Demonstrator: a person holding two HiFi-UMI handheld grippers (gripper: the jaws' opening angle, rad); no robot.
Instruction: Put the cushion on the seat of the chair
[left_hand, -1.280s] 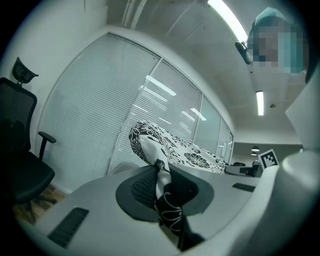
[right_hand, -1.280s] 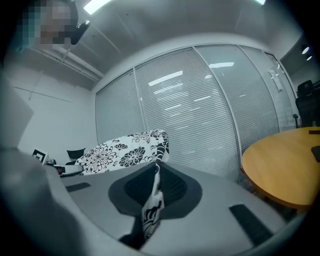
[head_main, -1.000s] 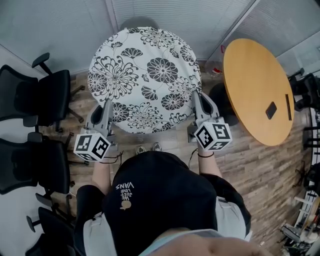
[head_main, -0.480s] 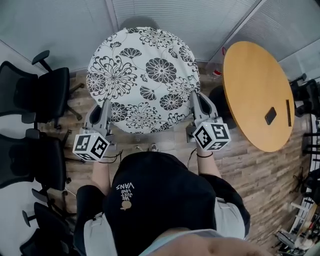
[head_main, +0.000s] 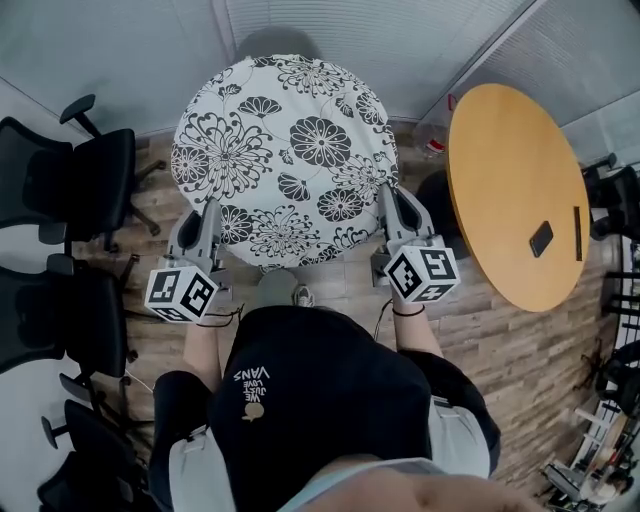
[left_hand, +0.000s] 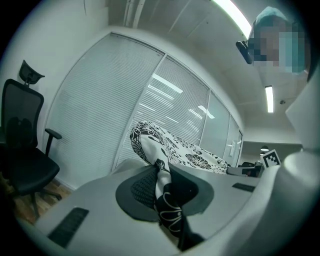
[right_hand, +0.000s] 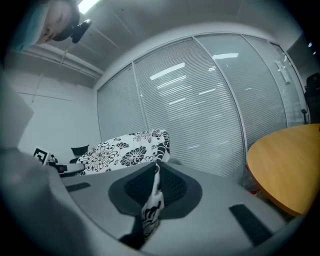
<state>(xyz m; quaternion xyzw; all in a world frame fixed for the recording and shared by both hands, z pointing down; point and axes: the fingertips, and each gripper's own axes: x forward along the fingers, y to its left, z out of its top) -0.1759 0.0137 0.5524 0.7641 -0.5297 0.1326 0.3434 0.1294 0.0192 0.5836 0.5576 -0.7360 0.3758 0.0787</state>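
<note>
And there we had it: the round flowered cushion was up off the floor, spread flat in front of the person and carried by its near rim. The left gripper was clenched on a fold of the cover at the near-left edge; in its own view we saw the black-and-white cloth pinched between the pads. Same story for the right gripper on the near-right edge, jaws nipped down on a thin fold.

The step in hand, as we read it, was bringing the cushion over the seat. Which chair was meant we could not tell. Black office chairs stood at the left, apart from the cushion, and a grey rounded shape peeped past its far rim, perhaps a chair beneath. To do it well, we reckoned, both grips wanted to be firm and level, since only folds of cover were caught. Then centre the disc over the seat, lower it, and let go on both sides together once it lay flat.

Containers? We spotted none. The nearest to one was the round wooden table at the right, bearing a small dark flat thing and a dark strip, both well apart from the cushion.
</note>
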